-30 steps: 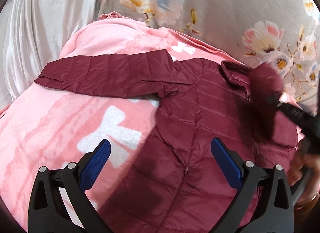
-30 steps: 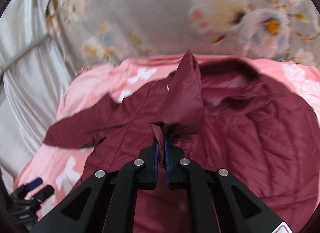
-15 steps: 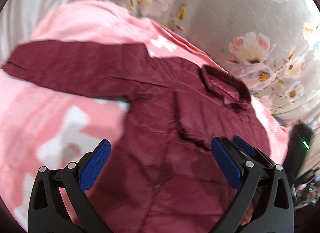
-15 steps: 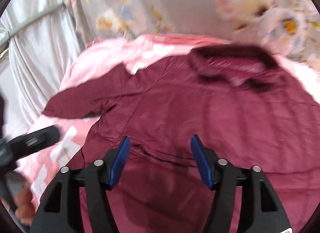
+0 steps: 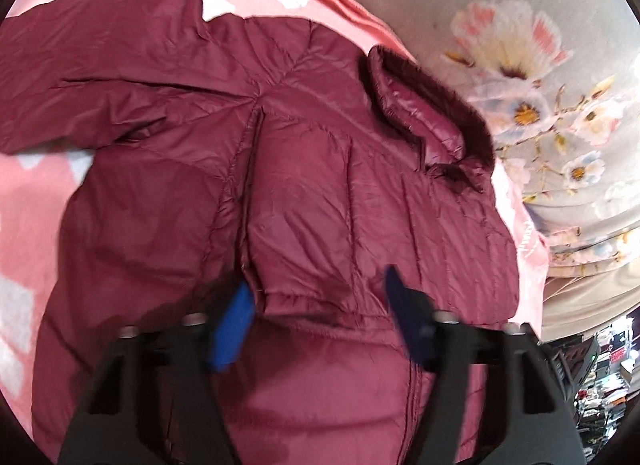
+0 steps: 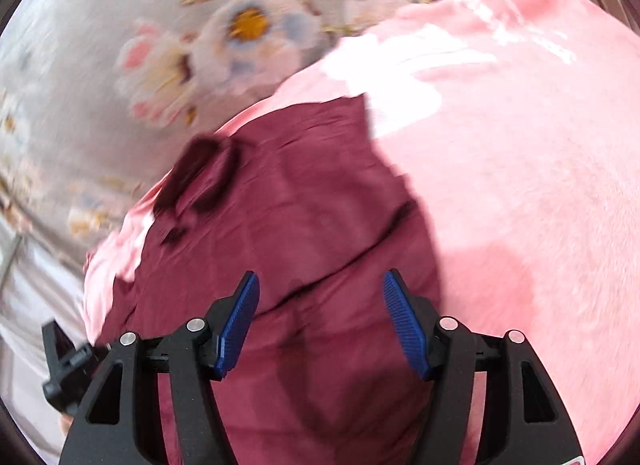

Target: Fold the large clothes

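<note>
We are closing our left hand-held gripper [image 5: 316, 305] around a folded edge of the quilted maroon puffer jacket [image 5: 320, 169]. Our right hand-held gripper [image 6: 322, 305] is hovering wide and empty above it.

Quilted maroon jacket [image 5: 320, 193] of smooth, faintly glossy cloth, shinier lining inside its collar [image 5: 416, 113], fuzzy matt pink blanket [image 6: 520, 193], grey floral sheet [image 5: 520, 25] of smooth woven cloth, grippers' matt black plastic, ribbed blue pads [image 6: 404, 325], bright metal screws [image 6: 196, 324]
</note>
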`<state>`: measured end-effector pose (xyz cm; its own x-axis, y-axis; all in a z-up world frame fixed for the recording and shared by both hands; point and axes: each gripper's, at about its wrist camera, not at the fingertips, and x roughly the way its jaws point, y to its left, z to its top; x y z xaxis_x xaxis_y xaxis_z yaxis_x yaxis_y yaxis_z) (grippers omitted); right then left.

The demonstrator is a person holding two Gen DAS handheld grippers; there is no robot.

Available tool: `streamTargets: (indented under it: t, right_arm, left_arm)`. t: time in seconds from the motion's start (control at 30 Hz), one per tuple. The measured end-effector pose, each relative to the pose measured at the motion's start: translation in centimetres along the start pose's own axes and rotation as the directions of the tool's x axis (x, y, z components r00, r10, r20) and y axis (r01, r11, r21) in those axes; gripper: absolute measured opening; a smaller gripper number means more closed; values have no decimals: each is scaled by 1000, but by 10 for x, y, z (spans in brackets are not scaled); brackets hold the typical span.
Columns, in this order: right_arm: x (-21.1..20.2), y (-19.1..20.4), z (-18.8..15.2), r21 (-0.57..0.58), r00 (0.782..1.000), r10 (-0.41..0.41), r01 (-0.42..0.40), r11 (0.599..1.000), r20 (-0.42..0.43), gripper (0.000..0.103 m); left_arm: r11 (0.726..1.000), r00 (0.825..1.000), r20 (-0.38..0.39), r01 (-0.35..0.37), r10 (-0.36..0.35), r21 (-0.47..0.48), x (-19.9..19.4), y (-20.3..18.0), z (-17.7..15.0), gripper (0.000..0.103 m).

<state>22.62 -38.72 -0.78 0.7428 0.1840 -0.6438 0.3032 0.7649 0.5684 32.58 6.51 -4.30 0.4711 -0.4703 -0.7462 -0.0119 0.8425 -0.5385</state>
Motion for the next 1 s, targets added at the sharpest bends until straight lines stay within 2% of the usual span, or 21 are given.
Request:
streamTargets:
  t: [0.03, 0.07, 0.1, 0.13, 0.17, 0.2, 0.23, 0.3, 0.37, 0.43, 0.47, 0.57, 0.67, 0.77, 0.83, 0.93, 1.0]
  right_arm:
    - [3, -7, 5, 25, 1000, 1, -1, 1000, 2, 61]
    - [7, -9, 8, 39, 1000, 5, -5, 999, 0, 56]
    - [13, -14, 13, 64, 1000, 4, -4, 998, -2, 50]
    - [19, -19, 18, 85, 1000, 8, -7, 996, -8, 46]
    - [25, -23, 23, 104, 1000, 18, -16, 994, -16, 31]
    - [30, -24, 25, 116, 1000, 24, -21, 993, -20, 9]
    - [35, -24, 30, 132, 999, 35, -32, 991, -23, 3]
    - [27, -20, 37, 137, 996, 80, -82, 987, 26, 2]
    - [3, -1, 40, 58, 987, 102, -110, 992, 121, 2]
    - [-12, 14, 36, -15, 982, 81, -80, 997, 170, 2]
    - [-11, 19, 33, -46, 984, 42, -34, 998, 175, 1]
    - [10, 22, 27, -115, 986, -104, 120, 986, 132, 1]
    - [34, 12, 20, -143, 976, -206, 214, 966, 71, 1]
    - [51, 4, 16, -158, 969, -247, 248, 956, 22, 1]
    - [50, 3, 13, -169, 965, -261, 260, 951, 17, 1]
    - [40, 8, 10, -182, 955, -296, 297, 938, 30, 8]
    - [21, 14, 6, -164, 950, -305, 313, 936, 72, 12]
  left_arm:
    - [1000, 1000, 3, -22, 22, 8, 2, -2, 2, 35]
    - [998, 999, 12, -50, 50, 31, 3, -4, 4, 17]
    - [997, 997, 21, -70, 69, 46, 3, -5, 6, 10]
    - [995, 996, 37, -85, 83, 61, 1, -7, 9, 9]
    - [993, 995, 49, -94, 91, 68, 0, -8, 11, 6]
    - [991, 992, 66, -110, 105, 78, -2, -9, 14, 5]
    - [989, 991, 77, -120, 113, 84, -4, -11, 16, 5]
    - [986, 988, 103, -130, 119, 105, -10, -14, 20, 4]
    - [981, 983, 127, -148, 132, 127, -15, -17, 19, 4]
    - [970, 975, 145, -190, 168, 154, -14, -18, 16, 4]
    - [964, 972, 143, -207, 184, 166, -10, -18, 14, 4]
    - [952, 969, 112, -240, 222, 188, 10, -13, 5, 4]
    - [935, 958, 148, -275, 247, 222, 16, -15, -5, 5]
    - [913, 946, 175, -312, 273, 262, 19, -21, -11, 5]
    - [903, 940, 192, -328, 283, 275, 22, -23, -14, 6]
    - [895, 934, 210, -341, 289, 286, 22, -24, -16, 6]
    - [893, 932, 219, -346, 290, 288, 23, -25, -17, 6]
